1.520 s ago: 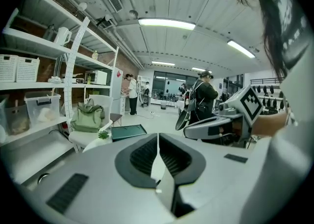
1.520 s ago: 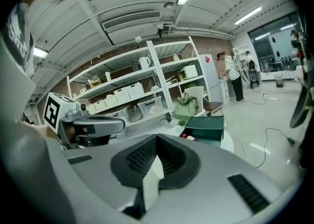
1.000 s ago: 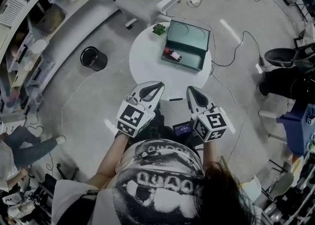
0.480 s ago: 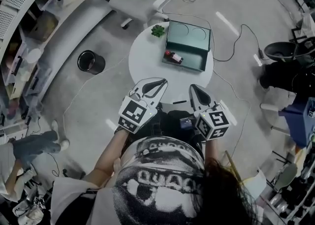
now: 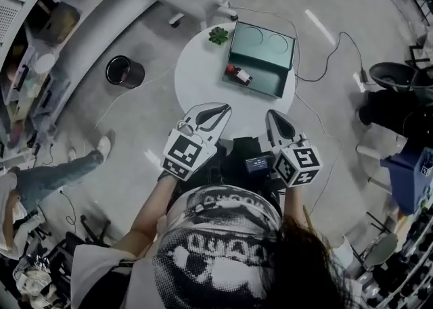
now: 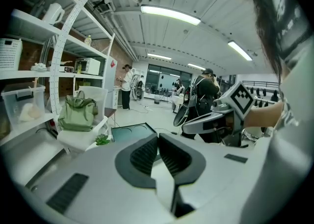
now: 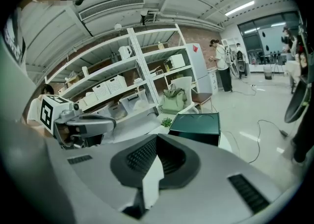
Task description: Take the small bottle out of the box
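1. The round white table (image 5: 196, 91) lies ahead of both sets of jaws, with its near rim just past their tips.
2. The green box (image 5: 267, 79) sits open on the table, ahead of the jaws, with its lid tilted back away from them.
3. The left gripper (image 5: 220, 109) and the right gripper (image 5: 273, 115) hover side by side, short of the box. Each has its jaws pressed together with nothing between them.
4. The small bottle (image 5: 239, 75) lies on its side in the box. It is ahead and slightly right of the left jaws, and ahead and further left of the right jaws. Its long axis slants mostly across the line of reach. The left gripper looks nearer, and its jaws would need to part first.
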Motion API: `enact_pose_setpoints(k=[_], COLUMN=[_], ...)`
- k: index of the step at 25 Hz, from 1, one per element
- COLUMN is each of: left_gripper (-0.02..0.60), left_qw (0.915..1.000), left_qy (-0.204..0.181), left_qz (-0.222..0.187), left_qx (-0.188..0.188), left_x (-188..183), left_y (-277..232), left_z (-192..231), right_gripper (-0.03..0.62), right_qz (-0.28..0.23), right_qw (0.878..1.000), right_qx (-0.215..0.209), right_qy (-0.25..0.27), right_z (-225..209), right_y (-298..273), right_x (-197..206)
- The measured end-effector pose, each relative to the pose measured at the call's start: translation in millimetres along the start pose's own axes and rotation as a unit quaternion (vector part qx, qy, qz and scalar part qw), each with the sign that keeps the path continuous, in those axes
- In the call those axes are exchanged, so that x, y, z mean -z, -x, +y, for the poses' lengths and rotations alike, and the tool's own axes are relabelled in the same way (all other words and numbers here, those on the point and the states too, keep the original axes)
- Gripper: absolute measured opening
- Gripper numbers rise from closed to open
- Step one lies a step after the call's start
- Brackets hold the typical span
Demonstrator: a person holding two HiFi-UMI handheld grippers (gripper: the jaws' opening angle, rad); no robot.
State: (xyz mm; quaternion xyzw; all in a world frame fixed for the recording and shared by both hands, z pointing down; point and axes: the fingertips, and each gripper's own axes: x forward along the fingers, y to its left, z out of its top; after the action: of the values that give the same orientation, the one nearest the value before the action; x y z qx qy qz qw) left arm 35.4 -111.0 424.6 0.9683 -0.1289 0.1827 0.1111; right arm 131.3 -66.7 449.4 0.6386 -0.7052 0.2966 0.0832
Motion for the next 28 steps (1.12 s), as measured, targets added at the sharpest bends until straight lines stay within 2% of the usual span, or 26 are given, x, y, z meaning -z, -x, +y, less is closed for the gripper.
enact_pose_setpoints(k=[6,12,17,28], left_gripper=[0.018,0.018,0.018,0.018], left_qw=[0.9957,0.9881,0.9834,0.9778], left_qy=[0.042,0.068,0.079,0.086], left_qz=[-0.008,-0.013,-0.016,-0.007], left_qx=[-0.082,-0.138,-0.163,-0.191], left_x=[-1,-6,-9,-6], left_y=[-14,-25,-35,-44], left_z=[22,31,34,27], right_gripper=[-0.002,-0.002,0.0,0.103], right_qz=[0.044,0.103,0.154,0.271], right_qw=[0.996,0.985,0.972,0.933], right_qx=[-0.075,-0.128,-0.147,-0.18], right_qy=[0.014,0.062,0.096,0.154], right_z=[-20,-37,-53,-63], right_y=[-35,-79,-122,-202], right_x=[-3,4,18,67])
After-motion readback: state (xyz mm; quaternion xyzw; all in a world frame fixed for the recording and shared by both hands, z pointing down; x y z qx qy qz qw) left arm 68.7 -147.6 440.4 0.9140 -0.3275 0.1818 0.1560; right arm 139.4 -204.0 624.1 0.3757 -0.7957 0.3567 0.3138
